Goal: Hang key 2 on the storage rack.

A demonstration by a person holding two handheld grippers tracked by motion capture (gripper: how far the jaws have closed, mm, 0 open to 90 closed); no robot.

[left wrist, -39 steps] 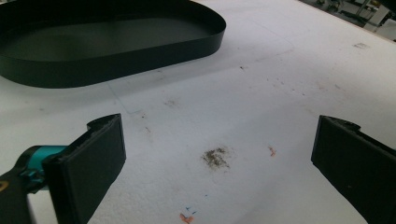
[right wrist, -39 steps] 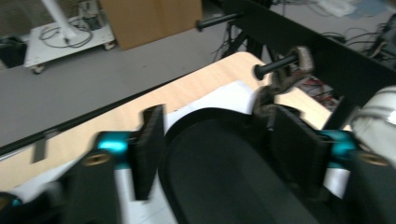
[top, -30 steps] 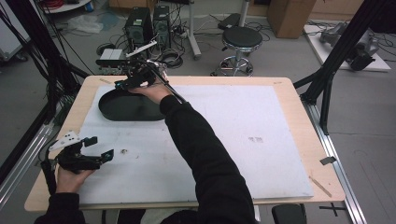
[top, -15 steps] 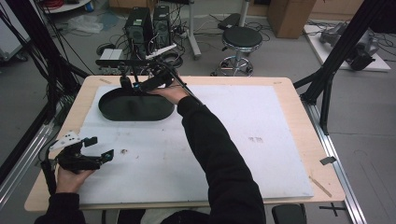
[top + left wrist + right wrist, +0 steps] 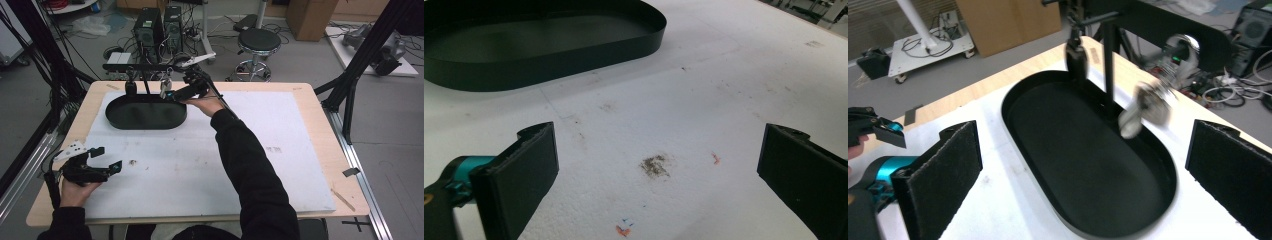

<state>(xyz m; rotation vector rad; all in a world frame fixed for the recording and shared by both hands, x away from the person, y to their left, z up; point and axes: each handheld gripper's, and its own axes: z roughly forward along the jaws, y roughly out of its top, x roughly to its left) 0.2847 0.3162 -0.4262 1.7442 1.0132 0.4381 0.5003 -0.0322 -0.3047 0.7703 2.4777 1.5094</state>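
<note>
My right hand-held gripper (image 5: 172, 93) hangs wide open over the black tray (image 5: 145, 112) — a silvery piece (image 5: 1143, 107) dangles between its jaws, untouched; my left hand-held gripper (image 5: 107, 160) is wide open too.

The person's black-sleeved right arm (image 5: 240, 150) is reaching far across, holding the black two-jaw right gripper (image 5: 176, 93) with jaws spread wide. The left hand (image 5: 75, 187) is gripping the black two-jaw left gripper (image 5: 106, 159) near the body, jaws likewise parted.
</note>
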